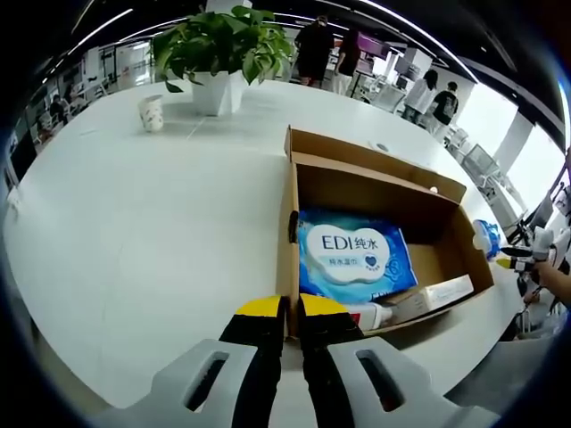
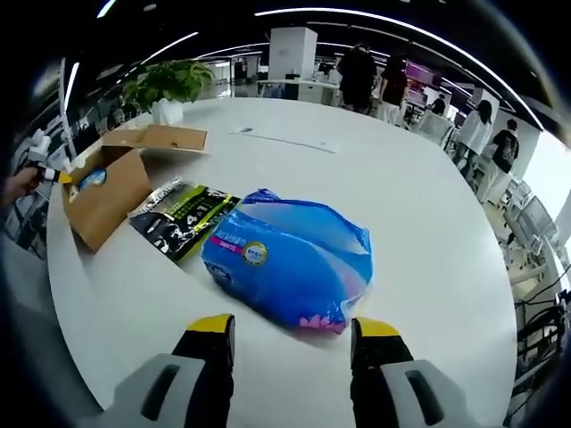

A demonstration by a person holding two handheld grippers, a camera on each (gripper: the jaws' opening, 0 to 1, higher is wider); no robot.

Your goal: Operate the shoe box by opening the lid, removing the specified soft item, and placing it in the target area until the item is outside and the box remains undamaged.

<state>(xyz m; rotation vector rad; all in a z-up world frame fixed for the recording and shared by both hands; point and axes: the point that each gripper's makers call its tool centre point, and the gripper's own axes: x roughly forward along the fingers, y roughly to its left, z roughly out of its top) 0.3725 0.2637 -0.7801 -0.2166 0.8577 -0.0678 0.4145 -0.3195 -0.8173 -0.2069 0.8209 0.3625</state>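
The right tool (image 2: 293, 337) hangs wide apart before a blue bag (image 2: 290, 259) on the white table (image 2: 428, 214).

Wet-wipe pack (image 1: 355, 256), blue and white, lying in the open shoe box (image 1: 446, 234) near the table's edge: white oval label reads "EDI" followed by Chinese characters "纯水"; smaller line beneath illegible. Black-and-green packet (image 2: 183, 217) and blue bag (image 2: 290, 259) on the table: printing present, too small to read.
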